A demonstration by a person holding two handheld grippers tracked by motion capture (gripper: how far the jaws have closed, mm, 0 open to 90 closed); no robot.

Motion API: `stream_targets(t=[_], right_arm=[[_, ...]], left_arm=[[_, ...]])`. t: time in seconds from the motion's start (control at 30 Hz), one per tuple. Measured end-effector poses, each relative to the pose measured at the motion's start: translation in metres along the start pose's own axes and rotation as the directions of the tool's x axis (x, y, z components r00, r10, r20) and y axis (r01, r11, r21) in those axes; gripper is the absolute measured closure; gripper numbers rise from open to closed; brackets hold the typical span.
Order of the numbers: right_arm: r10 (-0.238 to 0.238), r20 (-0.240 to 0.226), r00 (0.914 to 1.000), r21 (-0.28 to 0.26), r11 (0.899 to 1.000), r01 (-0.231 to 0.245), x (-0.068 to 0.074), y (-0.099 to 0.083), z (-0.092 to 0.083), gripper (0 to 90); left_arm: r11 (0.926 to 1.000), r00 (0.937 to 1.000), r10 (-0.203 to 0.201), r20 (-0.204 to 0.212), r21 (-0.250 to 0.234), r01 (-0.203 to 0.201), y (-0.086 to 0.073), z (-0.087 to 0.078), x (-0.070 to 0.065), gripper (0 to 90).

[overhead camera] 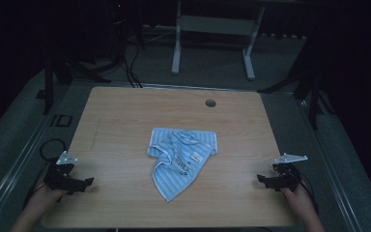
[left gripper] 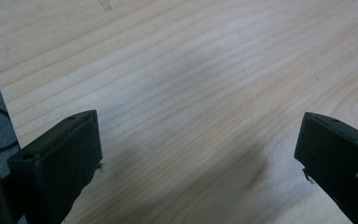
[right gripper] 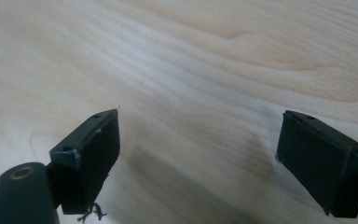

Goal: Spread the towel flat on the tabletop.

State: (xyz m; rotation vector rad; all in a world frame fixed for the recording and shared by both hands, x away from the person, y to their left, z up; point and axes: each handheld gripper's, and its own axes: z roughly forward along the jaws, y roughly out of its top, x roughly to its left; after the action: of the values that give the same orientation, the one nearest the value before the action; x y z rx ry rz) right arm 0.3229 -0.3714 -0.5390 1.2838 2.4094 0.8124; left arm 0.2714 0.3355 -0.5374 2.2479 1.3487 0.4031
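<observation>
We see the left gripper (overhead camera: 84,183) near the table's (overhead camera: 125,111) front left corner, jaws spread wide over bare wood. The right gripper (overhead camera: 263,180) sits near the front right corner, its jaws likewise wide apart and holding nothing. Between them, well apart from both, a crumpled blue striped cloth (overhead camera: 181,157) lies at the table's middle.
</observation>
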Motion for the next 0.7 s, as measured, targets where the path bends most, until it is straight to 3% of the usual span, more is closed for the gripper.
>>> stream_targets(t=[0.13, 0.27, 0.33, 0.43, 0.5, 0.53, 0.7], right_arm=[[-0.070, -0.027, 0.9972, 0.121, 0.990, 0.073, 0.002, 0.004, 0.000, 13.2], [-0.137, -0.056, 0.9890, 0.209, 0.967, 0.145, 0.005, 0.010, -0.001, 13.4], [-0.162, -0.060, 0.9850, 0.244, 0.954, 0.171, 0.006, 0.013, -0.001, 13.6], [-0.190, -0.080, 0.9784, 0.312, 0.927, 0.206, 0.009, 0.019, -0.002, 13.6], [-0.210, -0.098, 0.9727, 0.376, 0.897, 0.232, 0.010, 0.022, -0.002, 13.6], [-0.222, -0.107, 0.9693, 0.414, 0.877, 0.246, 0.011, 0.023, -0.002, 13.6], [-0.248, -0.157, 0.9560, 0.579, 0.761, 0.292, 0.017, 0.028, 0.002, 14.2]], left_arm=[[0.9945, 0.9984, 0.050, 0.028, 0.091, -0.052, 0.007, 0.000, -0.001, 0.9], [0.9751, 0.9934, 0.106, 0.043, 0.191, -0.113, 0.011, 0.001, -0.004, 0.9], [0.9684, 0.9905, 0.130, 0.044, 0.209, -0.136, 0.012, 0.001, -0.006, 0.9], [0.9537, 0.9864, 0.152, 0.062, 0.253, -0.163, 0.014, 0.001, -0.008, 0.9], [0.9432, 0.9840, 0.165, 0.067, 0.281, -0.177, 0.015, 0.002, -0.009, 0.9], [0.9355, 0.9820, 0.176, 0.067, 0.299, -0.188, 0.015, 0.002, -0.010, 0.9], [0.8869, 0.9720, 0.218, 0.086, 0.398, -0.235, 0.016, 0.003, -0.013, 0.9]])
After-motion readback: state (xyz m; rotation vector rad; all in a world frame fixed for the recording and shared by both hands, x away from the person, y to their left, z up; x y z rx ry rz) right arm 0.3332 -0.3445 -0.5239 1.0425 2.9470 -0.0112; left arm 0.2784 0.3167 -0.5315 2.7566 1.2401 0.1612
